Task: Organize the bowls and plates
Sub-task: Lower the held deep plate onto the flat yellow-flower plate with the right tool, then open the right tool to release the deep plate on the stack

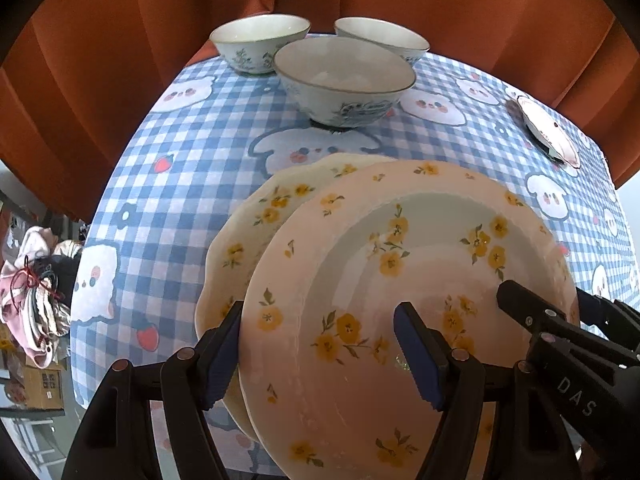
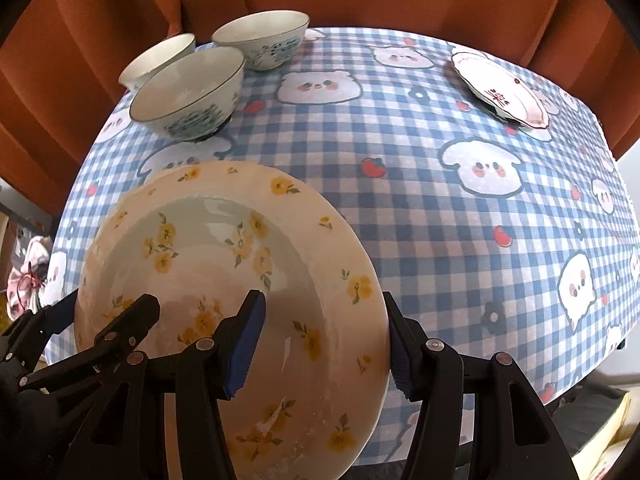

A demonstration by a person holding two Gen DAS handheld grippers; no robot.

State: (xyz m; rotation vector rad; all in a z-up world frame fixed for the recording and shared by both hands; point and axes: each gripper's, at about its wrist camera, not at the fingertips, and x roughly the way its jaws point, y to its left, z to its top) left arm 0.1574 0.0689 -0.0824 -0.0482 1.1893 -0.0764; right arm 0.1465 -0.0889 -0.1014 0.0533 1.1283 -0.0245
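Observation:
A pink-rimmed floral plate (image 1: 360, 264) (image 2: 224, 248) with yellow flowers hangs just above the table, carried between both grippers. My left gripper (image 1: 320, 316) is shut on its left rim, one pad outside the edge and one in the well. At the opposite rim, my right gripper (image 2: 323, 300) is shut the same way. Each gripper also shows in the other's view: the right gripper (image 1: 548, 298) and the left gripper (image 2: 104, 308). A second floral plate (image 1: 248, 232) lies on the cloth, partly hidden under the held one. Three blue-patterned bowls (image 1: 344, 80) (image 2: 188, 92) stand grouped at the far side.
A blue checked tablecloth (image 1: 192, 168) (image 2: 420, 208) covers the table. A small white plate with red marks (image 1: 548, 132) (image 2: 500, 88) sits at the far right. An orange curtain (image 1: 120, 60) hangs behind. Bundled pink cloth (image 1: 32, 292) and a cardboard box lie off the left edge.

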